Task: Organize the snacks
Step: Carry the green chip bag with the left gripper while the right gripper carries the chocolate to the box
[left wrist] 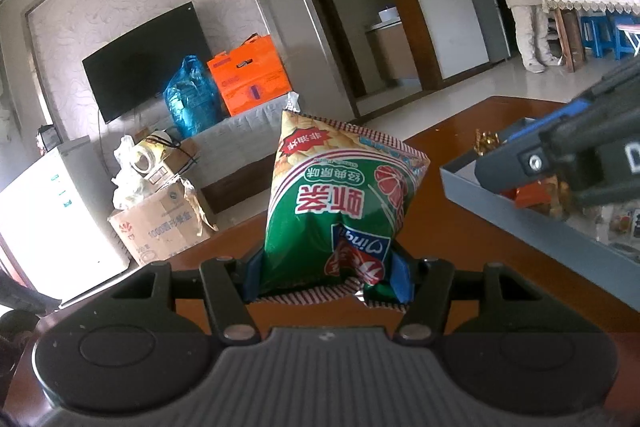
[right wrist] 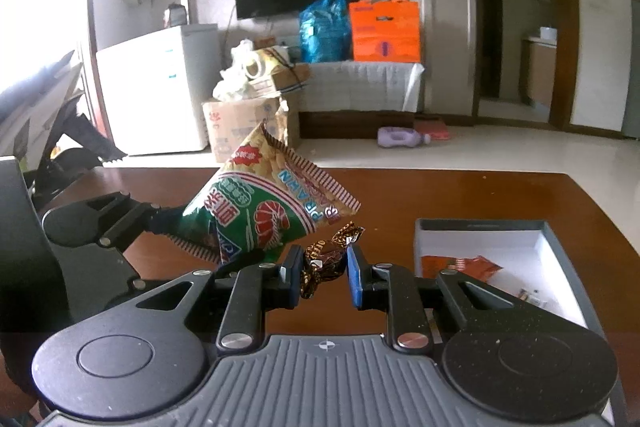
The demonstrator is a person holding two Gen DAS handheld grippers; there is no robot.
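My left gripper (left wrist: 326, 277) has its fingers (left wrist: 252, 277) pinching the bottom of the green prawn-cracker bag (left wrist: 340, 195), held clear above the counter (left wrist: 460, 227). My right gripper (right wrist: 322, 273) is nipped on a brown wrapped candy (right wrist: 326, 261). The grey box (right wrist: 560, 239) sits to the right, some snacks already inside. I'd judge it best to carry both over its rim, lower them well in, then let go, bag first so it doesn't topple onto the candy.

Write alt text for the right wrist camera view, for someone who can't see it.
The right gripper pinches a brown wrapped candy above a wooden table. To its left, the left gripper holds up a green snack bag; to the right lies a grey box with a few snacks inside.
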